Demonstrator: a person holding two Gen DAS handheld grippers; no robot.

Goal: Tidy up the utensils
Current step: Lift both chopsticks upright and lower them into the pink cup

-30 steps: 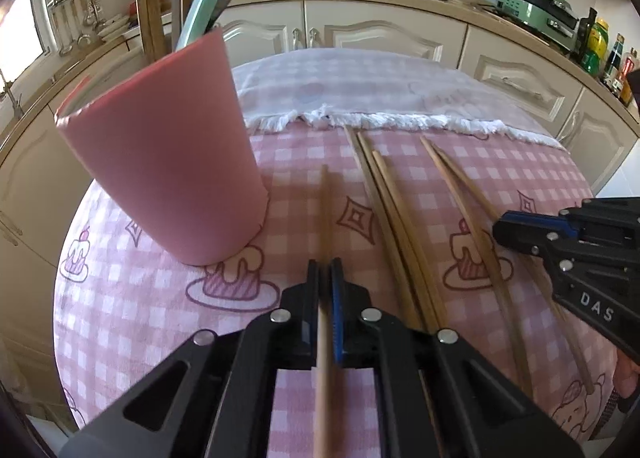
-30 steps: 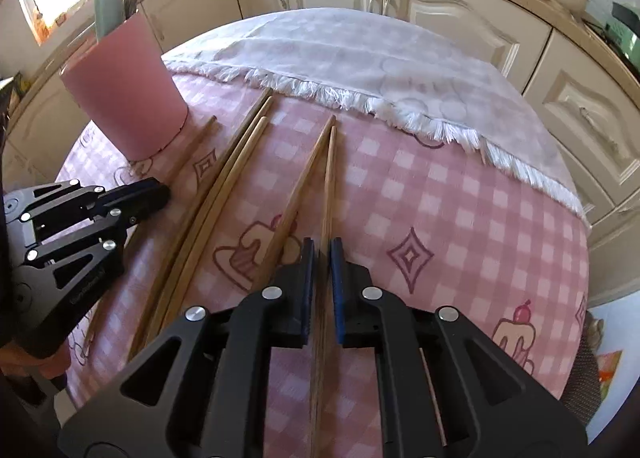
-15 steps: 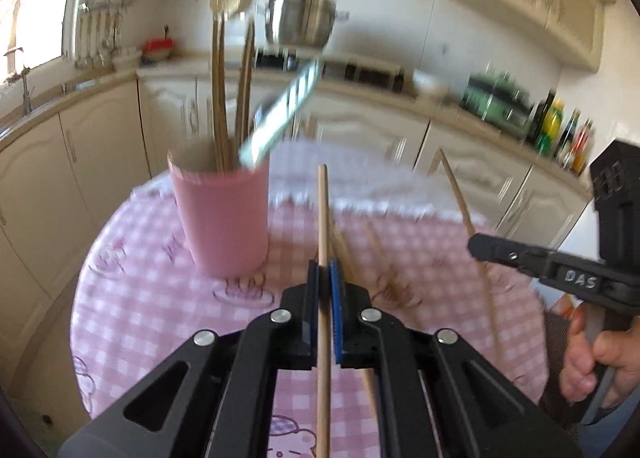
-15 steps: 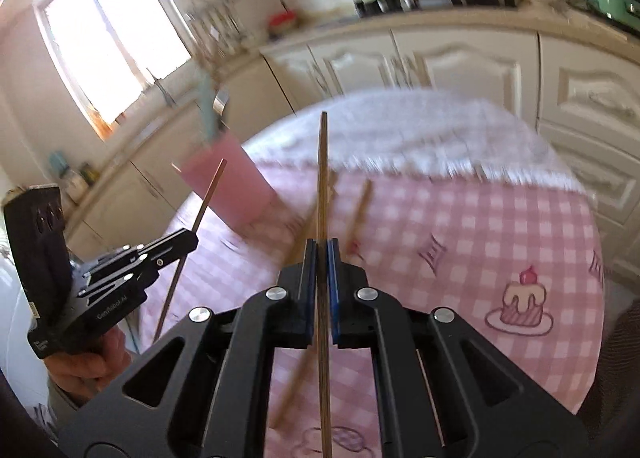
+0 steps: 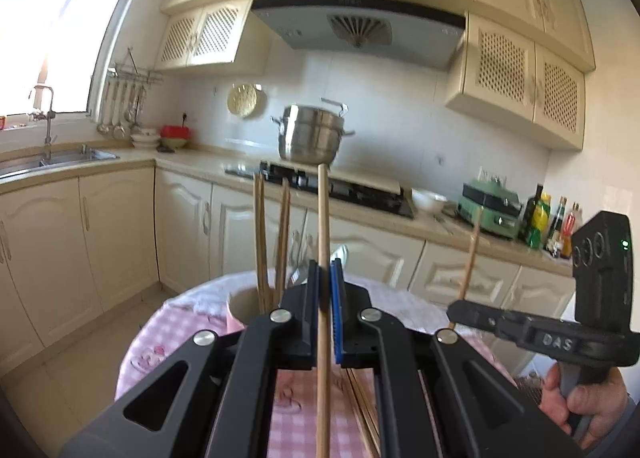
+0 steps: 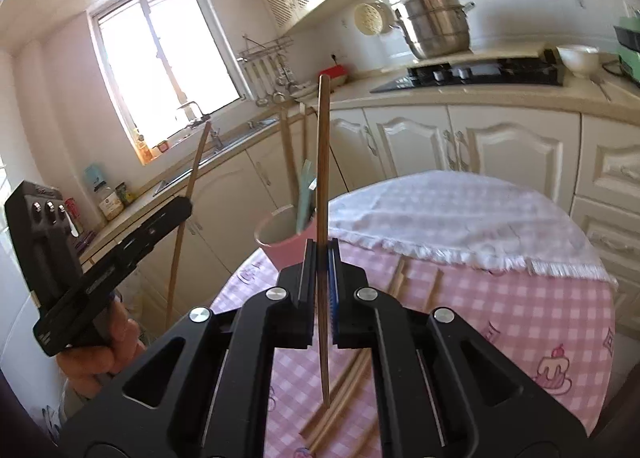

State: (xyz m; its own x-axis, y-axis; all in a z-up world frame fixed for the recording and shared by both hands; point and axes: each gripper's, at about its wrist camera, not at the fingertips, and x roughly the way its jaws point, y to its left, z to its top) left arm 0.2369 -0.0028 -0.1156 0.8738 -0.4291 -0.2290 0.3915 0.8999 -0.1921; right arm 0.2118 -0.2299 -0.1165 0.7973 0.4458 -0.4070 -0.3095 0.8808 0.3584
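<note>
Claws (image 5: pixel 325 298) (image 6: pixel 321 270) each clamp one upright chopstick (image 5: pixel 323 242) (image 6: pixel 322 161) above pink cup (image 6: pixel 280 246)

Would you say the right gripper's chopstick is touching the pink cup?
Apart: the right wrist view shows the chopstick pinched in the right gripper, lifted and crossing in front of the pink cup.

"DAS" on right tool (image 5: pixel 454 308)

a steel pot (image 5: pixel 311 133) sits on the stove (image 5: pixel 340 187); right of the stove, a white bowl (image 5: pixel 428 198) and green appliance (image 5: pixel 490 213).
</note>
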